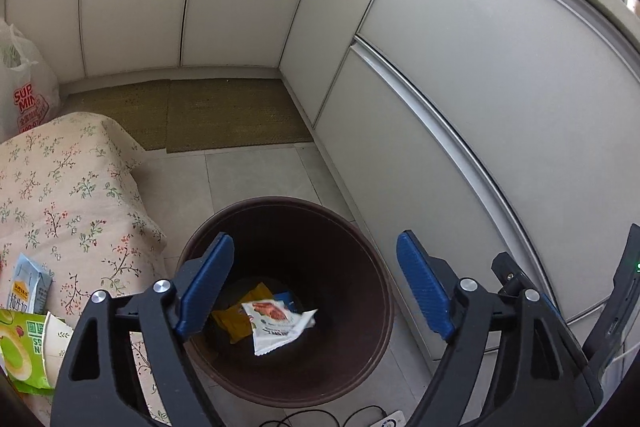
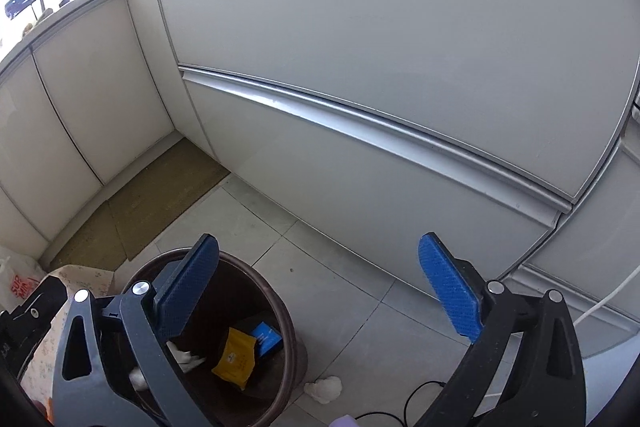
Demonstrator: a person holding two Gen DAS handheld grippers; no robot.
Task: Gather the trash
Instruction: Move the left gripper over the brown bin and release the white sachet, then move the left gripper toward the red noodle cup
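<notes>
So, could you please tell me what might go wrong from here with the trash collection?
1. A crumpled white wad lies on the floor beside the brown bin; it could be overlooked.
2. Black cables run near that wad and might snag a claw reaching for it.
3. Cartons remain on the floral cloth; both claws are open and empty.

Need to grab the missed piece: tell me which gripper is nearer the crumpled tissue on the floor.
Right. The right gripper hangs just above the crumpled tissue; the left gripper hangs over the bin.

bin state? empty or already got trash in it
Not empty. The brown bin stands upright with a white wrapper, a yellow packet and a blue packet at its bottom, well short of full.
</notes>
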